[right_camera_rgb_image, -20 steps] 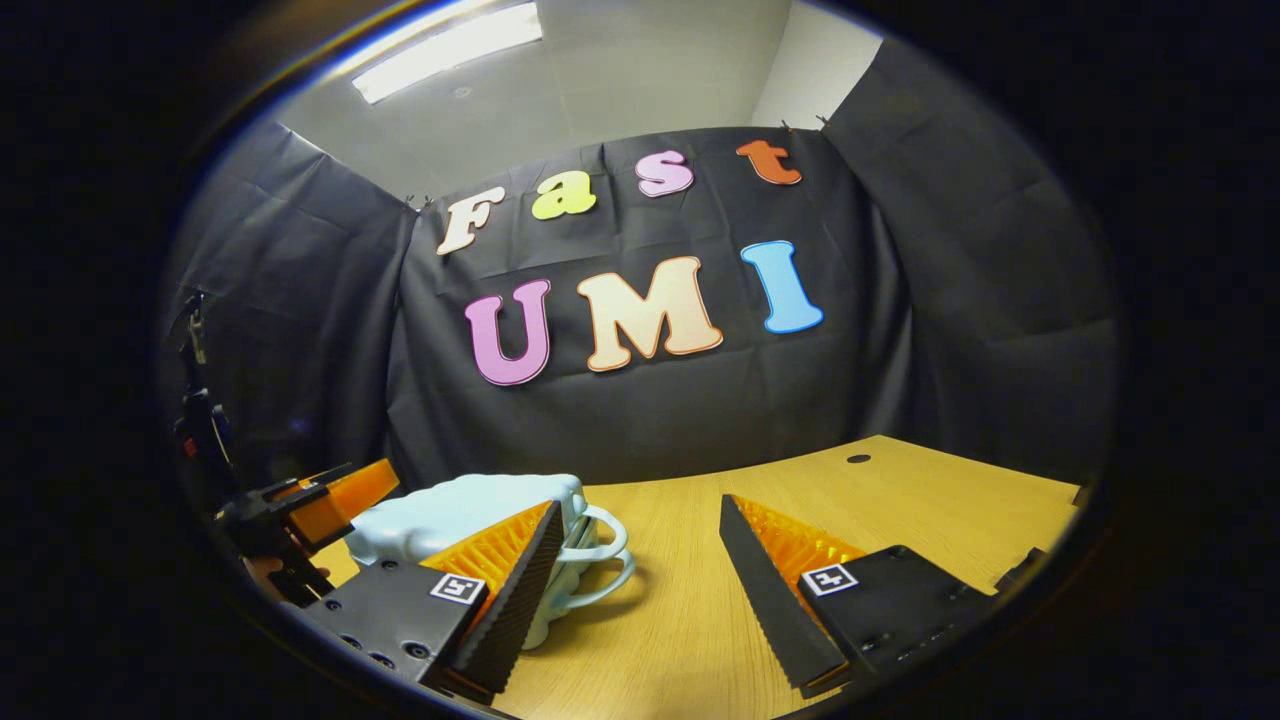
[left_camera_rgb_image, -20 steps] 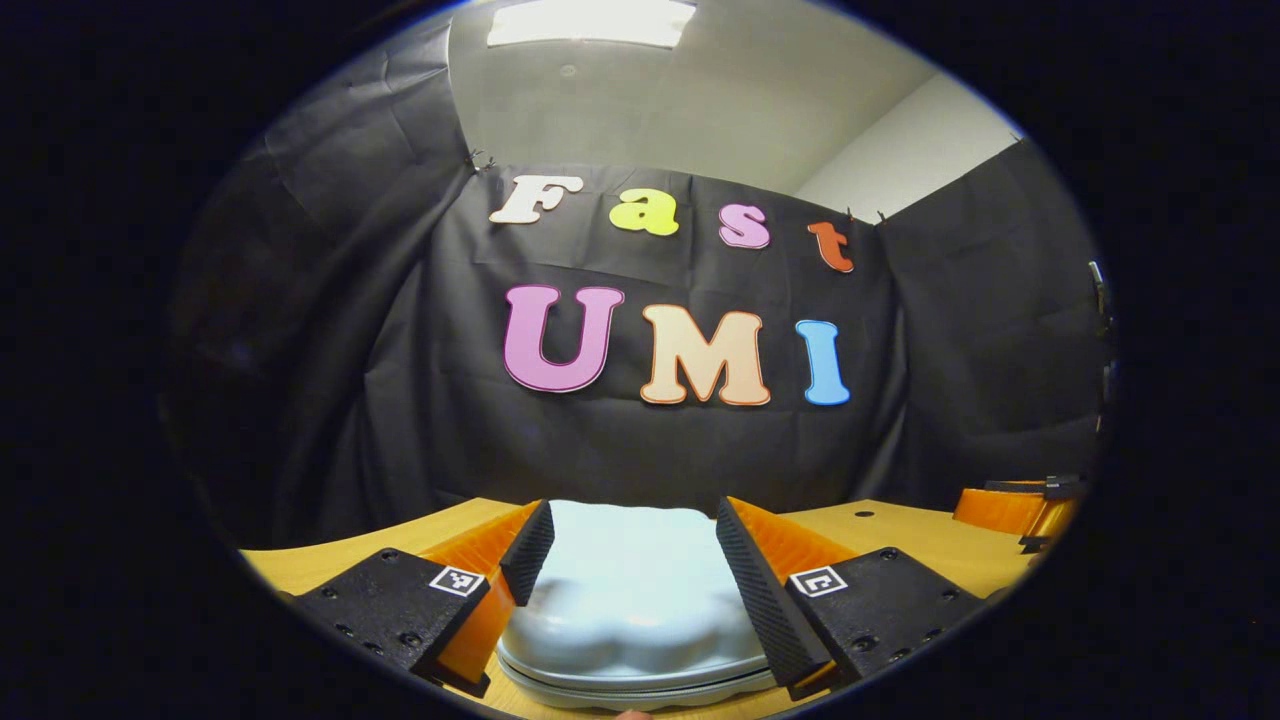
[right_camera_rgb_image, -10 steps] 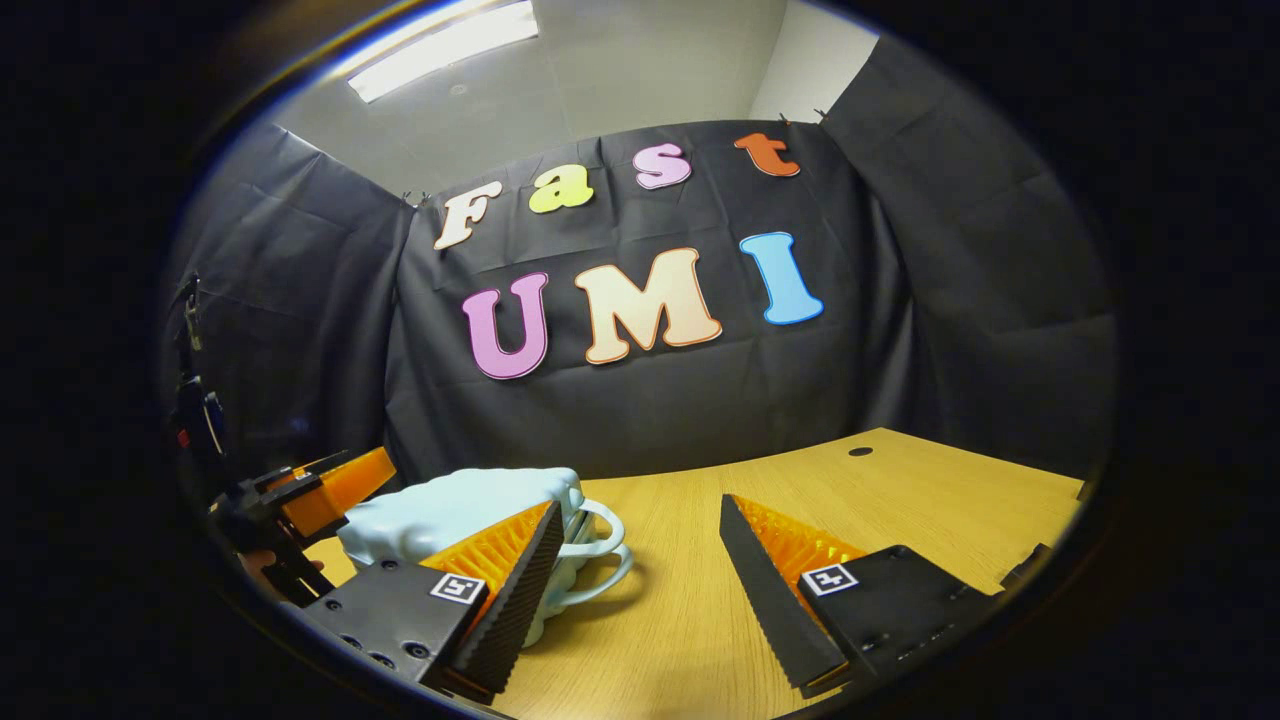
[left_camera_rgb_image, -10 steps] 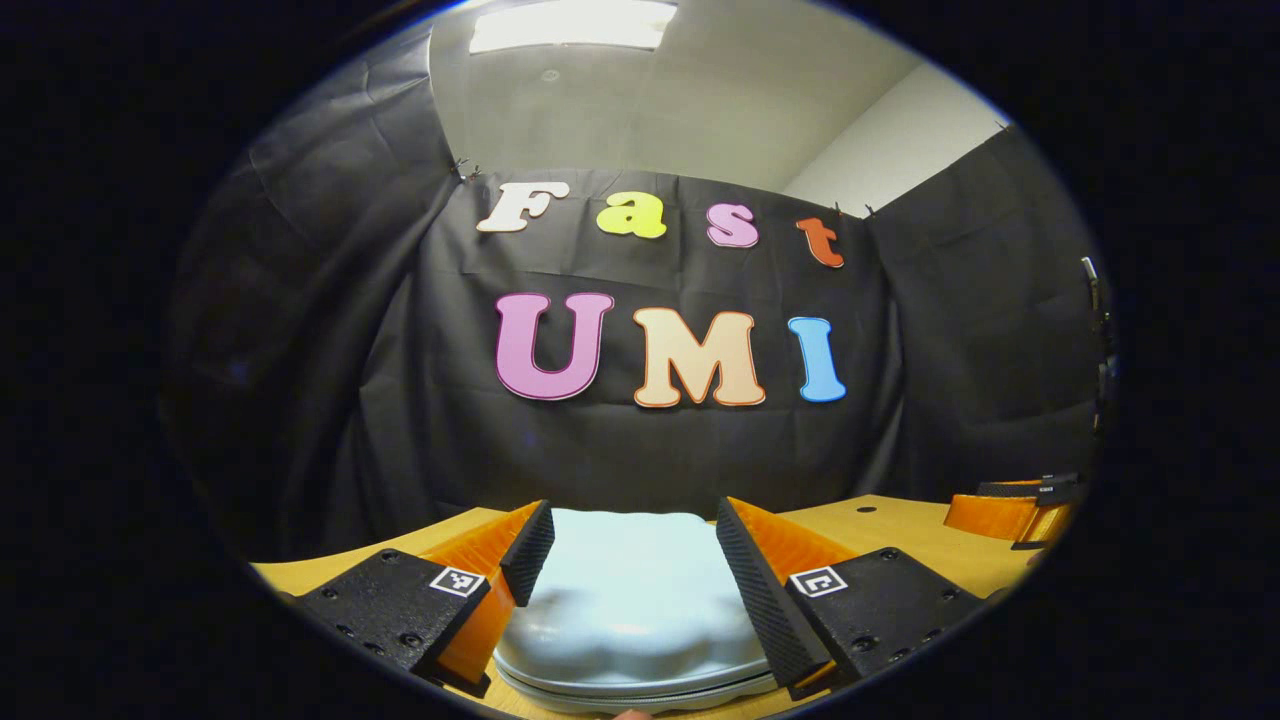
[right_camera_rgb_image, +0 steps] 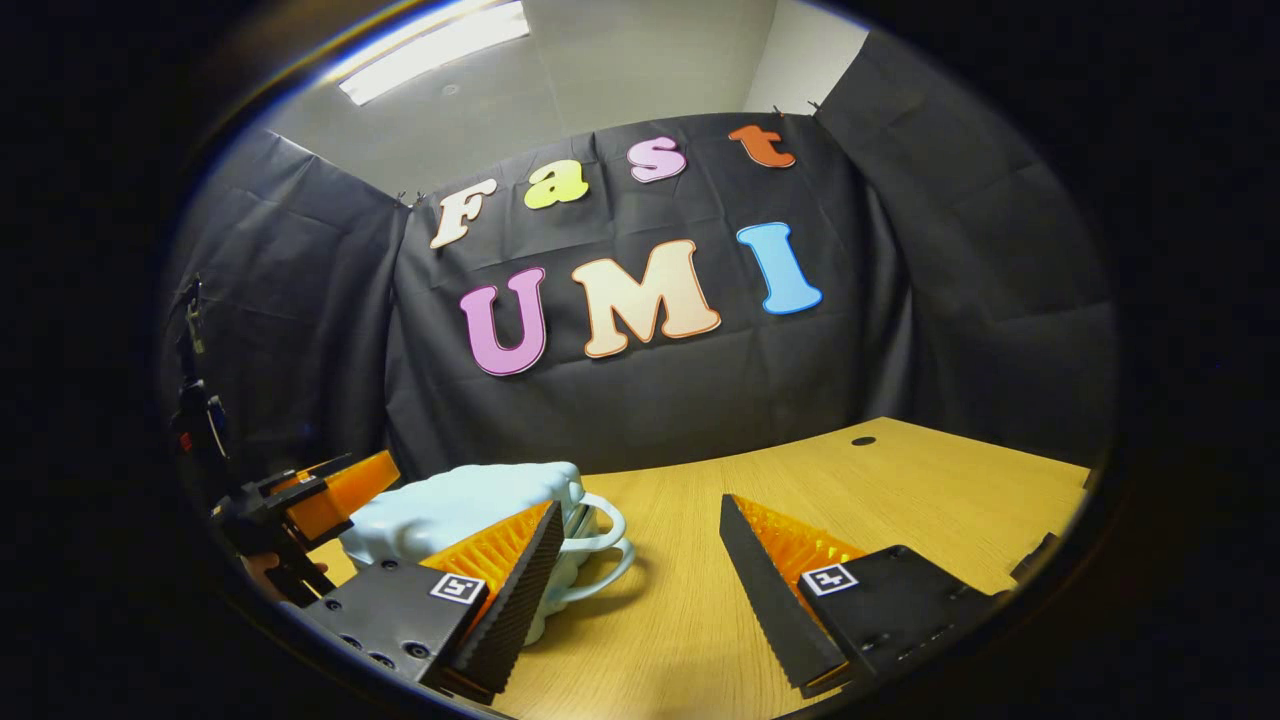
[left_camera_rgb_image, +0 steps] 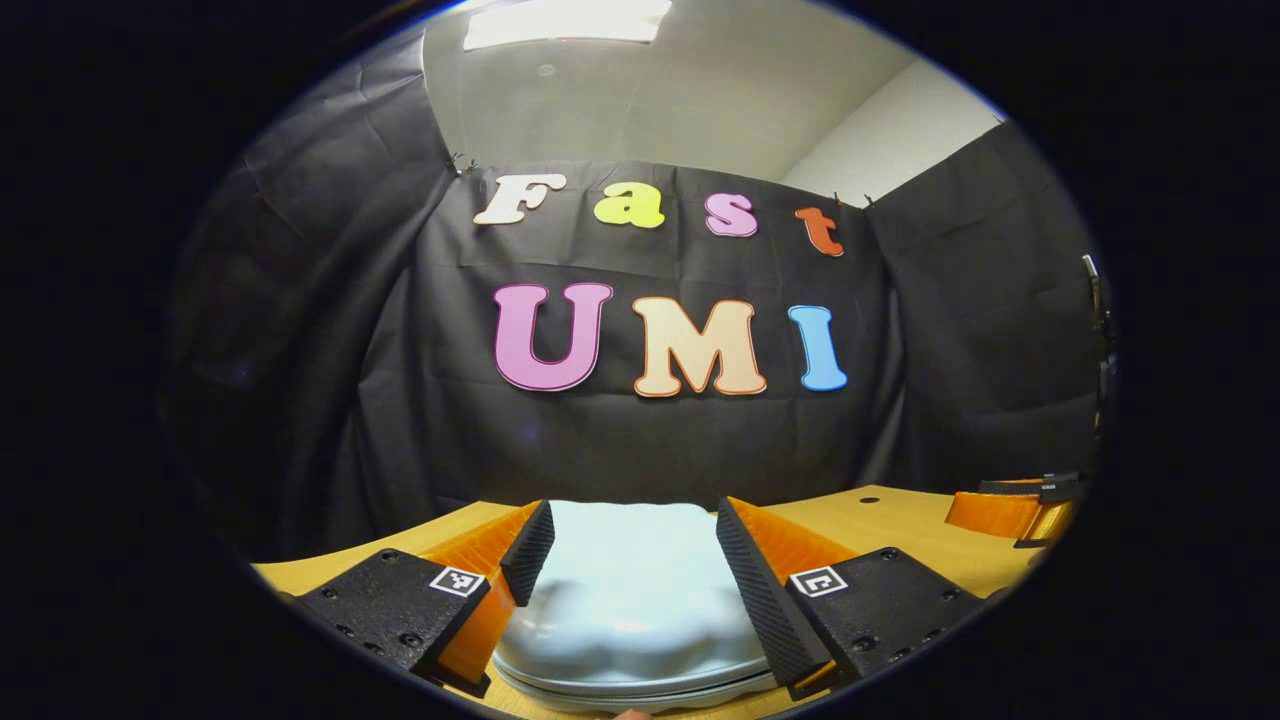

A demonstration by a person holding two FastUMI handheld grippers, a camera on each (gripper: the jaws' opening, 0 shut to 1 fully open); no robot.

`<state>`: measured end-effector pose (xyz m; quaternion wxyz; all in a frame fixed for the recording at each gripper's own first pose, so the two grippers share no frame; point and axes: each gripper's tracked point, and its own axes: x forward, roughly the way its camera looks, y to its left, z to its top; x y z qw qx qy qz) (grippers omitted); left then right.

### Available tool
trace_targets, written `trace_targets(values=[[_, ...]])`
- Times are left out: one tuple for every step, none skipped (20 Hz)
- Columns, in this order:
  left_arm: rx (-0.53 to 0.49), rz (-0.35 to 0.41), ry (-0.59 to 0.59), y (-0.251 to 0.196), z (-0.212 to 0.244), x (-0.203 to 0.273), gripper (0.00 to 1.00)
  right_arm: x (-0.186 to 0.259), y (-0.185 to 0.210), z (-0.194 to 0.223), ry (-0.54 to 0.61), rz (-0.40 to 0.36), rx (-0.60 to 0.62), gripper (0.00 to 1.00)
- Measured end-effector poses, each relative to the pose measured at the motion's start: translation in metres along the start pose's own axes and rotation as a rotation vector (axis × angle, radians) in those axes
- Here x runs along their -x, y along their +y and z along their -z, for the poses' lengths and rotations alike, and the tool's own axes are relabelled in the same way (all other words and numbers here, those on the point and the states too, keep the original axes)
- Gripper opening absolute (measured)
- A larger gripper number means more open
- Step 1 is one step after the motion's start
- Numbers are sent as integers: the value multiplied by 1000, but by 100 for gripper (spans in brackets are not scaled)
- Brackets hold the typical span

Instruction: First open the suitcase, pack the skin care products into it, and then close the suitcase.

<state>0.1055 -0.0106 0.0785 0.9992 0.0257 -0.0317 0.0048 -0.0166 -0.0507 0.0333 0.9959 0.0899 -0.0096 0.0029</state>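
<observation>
Left gripper (left_camera_rgb_image: 628,545): fingers spread wide, straddling the closed pale-blue suitcase (left_camera_rgb_image: 630,590), gripping nothing we can confirm. Right gripper (right_camera_rgb_image: 640,560): wide open, empty, beside the suitcase's handle (right_camera_rgb_image: 600,550) on the wooden table (right_camera_rgb_image: 850,490). Risk, we judge: the smooth shell sliding when pried.

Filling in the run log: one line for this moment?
suitcase: closed, on table | left gripper: open, above the case | right gripper: open, beside its handles | products: unseen
</observation>
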Motion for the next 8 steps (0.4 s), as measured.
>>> trace_targets(values=[[-1, 0, 3, 0, 1, 0, 95, 0, -1, 0, -2, 1, 1, 98], [-3, -1, 3, 1, 2, 0, 95, 0, -1, -1, -3, 2, 0, 98], [-4, -3, 5, 1, 2, 1, 95, 1, -1, -1, -4, 1, -2, 99], [-5, -5, 7, 2, 3, 0, 95, 1, 0, -1, -4, 0, -4, 98], [-5, -6, 8, 2, 3, 0, 95, 0, 0, -2, -5, -1, -6, 99], [-5, -6, 10, 3, 4, 0, 95, 0, 0, -1, -4, -3, -7, 99], [-3, -7, 12, 3, 4, 1, 95, 1, 1, 0, 0, -3, -7, 98], [-1, -6, 13, 2, 4, 0, 95, 1, 1, 1, 0, -5, -5, 99]])
